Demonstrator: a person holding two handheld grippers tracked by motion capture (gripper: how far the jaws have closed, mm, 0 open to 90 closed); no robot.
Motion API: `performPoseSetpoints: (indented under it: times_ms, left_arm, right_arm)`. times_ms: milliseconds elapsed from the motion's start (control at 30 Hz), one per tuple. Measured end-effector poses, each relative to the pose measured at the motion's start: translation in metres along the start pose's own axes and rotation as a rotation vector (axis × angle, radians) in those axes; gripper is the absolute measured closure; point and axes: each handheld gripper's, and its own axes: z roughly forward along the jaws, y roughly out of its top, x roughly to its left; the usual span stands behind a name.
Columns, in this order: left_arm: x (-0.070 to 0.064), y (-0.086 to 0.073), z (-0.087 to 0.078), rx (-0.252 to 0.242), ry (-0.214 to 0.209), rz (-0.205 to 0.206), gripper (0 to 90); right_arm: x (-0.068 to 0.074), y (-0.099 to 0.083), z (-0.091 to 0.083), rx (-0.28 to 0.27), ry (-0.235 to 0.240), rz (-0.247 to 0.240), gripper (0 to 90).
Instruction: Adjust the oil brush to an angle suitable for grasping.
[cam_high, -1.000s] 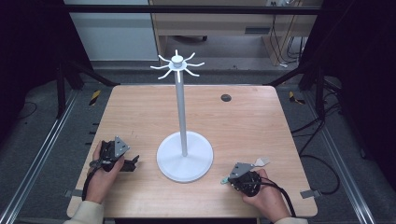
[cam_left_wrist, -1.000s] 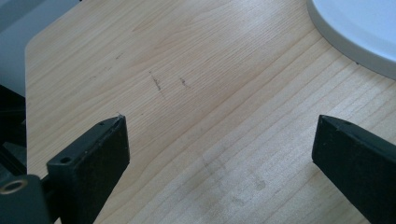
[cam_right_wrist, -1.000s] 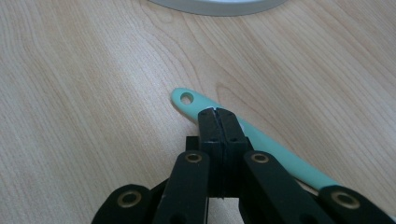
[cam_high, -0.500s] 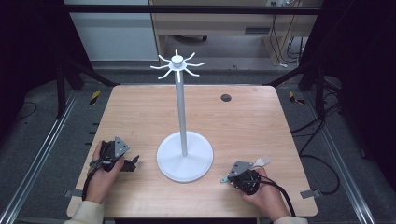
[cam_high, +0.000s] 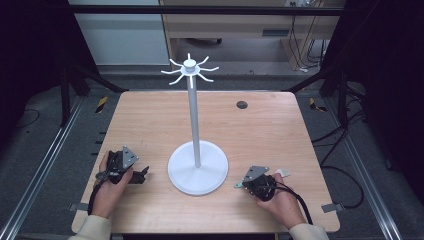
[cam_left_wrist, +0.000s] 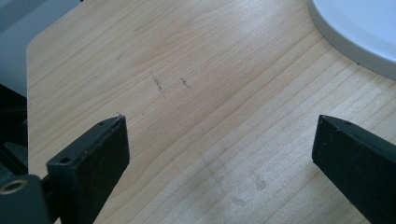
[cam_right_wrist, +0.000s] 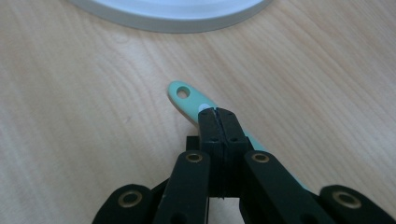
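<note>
Pinching a mint-green handle (cam_right_wrist: 187, 98), the right gripper (cam_right_wrist: 217, 112) has its two black jaws pressed flat together over it, so that just the rounded end with its small hanging hole sticks out past the tips. The rest of the handle runs back beneath the jaws toward the lower right of the right gripper view, and what kind of utensil it belongs to cannot be told. From above, the right gripper (cam_high: 241, 184) sits low over the near right part of the table, held in the person's right hand (cam_high: 280, 200), with a pale tip of the utensil (cam_high: 284, 173) showing just behind the hand. The handle's free end points toward the white round base (cam_high: 198, 167) of the hanging stand (cam_high: 193, 112), near it but not touching.

On the other side of the base, the left gripper (cam_high: 145, 172) rests on the wood in the left hand (cam_high: 110, 187); its jaws are spread wide with bare tabletop between them, and the base's edge (cam_left_wrist: 359, 28) shows beyond them.

Light wood table (cam_high: 150, 125), faintly scuffed, with a dark round grommet (cam_high: 242, 104) near its far edge. Around it lie grey floor, metal rails, cables and a wooden desk at the back.
</note>
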Motion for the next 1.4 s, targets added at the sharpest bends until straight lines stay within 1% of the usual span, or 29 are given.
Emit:
performPoseSetpoints:
  times_ms: [33,100,200,300,367,467,533,567,600,700,767,800,967,1000,1067,1133,1167,1267,1300,1367,1400]
  left_arm:
    - [0.000,0.000,0.000,0.000,0.000,0.000,3.5]
    - [0.000,0.000,0.000,0.001,0.000,0.000,3.5]
    - [0.000,0.000,0.000,0.000,0.000,0.000,3.5]
    - [0.000,0.000,0.000,0.000,0.001,-0.001,3.5]
    - [0.000,0.000,0.000,0.000,0.001,0.000,3.5]
    - [0.001,0.000,0.000,0.002,-0.002,-0.001,3.5]
    - [0.001,0.000,0.000,0.002,-0.002,-0.001,3.5]
    - [0.001,0.000,0.000,0.001,-0.002,-0.002,3.5]
    - [0.001,0.000,-0.001,0.001,-0.001,-0.002,3.5]
    - [0.001,0.000,-0.001,0.001,-0.001,-0.002,3.5]
    - [0.001,-0.001,-0.001,0.002,0.000,-0.003,3.5]
    - [0.002,-0.001,-0.001,0.002,0.000,-0.003,3.5]
    - [0.001,0.000,-0.001,0.003,0.000,0.001,3.5]
    - [0.001,0.000,-0.001,0.003,0.000,0.001,3.5]
    - [0.001,-0.001,-0.001,-0.001,0.002,-0.002,3.5]
    - [0.001,-0.001,-0.001,0.001,0.002,-0.001,3.5]
    - [0.001,-0.001,-0.001,0.002,0.002,-0.001,3.5]
    - [0.001,-0.001,-0.001,0.001,0.003,-0.002,3.5]
    - [0.002,-0.001,-0.001,-0.001,0.005,-0.004,3.5]
    - [0.002,-0.001,-0.001,0.000,0.005,-0.005,3.5]
    - [0.002,-0.001,-0.001,0.000,0.005,-0.005,3.5]
  right_arm:
    - [-0.001,0.001,0.000,0.011,-0.009,0.003,90.0]
    - [-0.007,0.004,0.004,0.004,-0.015,0.007,90.0]
    - [-0.011,0.007,0.007,0.007,-0.024,0.006,90.0]
    - [-0.018,0.010,0.011,0.007,-0.041,0.019,90.0]
    - [-0.023,0.011,0.013,0.001,-0.039,0.038,90.0]
    - [-0.030,0.012,0.016,-0.001,-0.041,0.050,90.0]
    - [-0.032,0.013,0.017,0.001,-0.046,0.048,90.0]
    - [-0.037,0.014,0.019,-0.005,-0.048,0.065,90.0]
    - [-0.037,0.014,0.019,-0.005,-0.048,0.065,90.0]
    - [-0.044,0.016,0.022,0.001,-0.054,0.077,90.0]
    - [-0.047,0.017,0.023,0.002,-0.062,0.085,90.0]
    - [-0.048,0.017,0.024,-0.006,-0.052,0.096,90.0]
    - [-0.052,0.016,0.024,-0.006,-0.051,0.109,90.0]
    - [-0.052,0.017,0.022,-0.010,-0.056,0.113,90.0]
    - [-0.054,0.018,0.015,-0.037,-0.048,0.127,90.0]
    - [-0.056,0.019,0.008,-0.039,-0.060,0.119,90.0]
    - [-0.056,0.019,0.008,-0.039,-0.060,0.119,90.0]
    - [-0.060,0.020,-0.003,-0.050,-0.062,0.124,85.7]
    - [-0.063,0.021,-0.009,-0.054,-0.061,0.119,82.3]
    - [-0.065,0.021,-0.015,-0.047,-0.073,0.111,79.2]
    - [-0.066,0.021,-0.018,-0.047,-0.075,0.116,76.9]
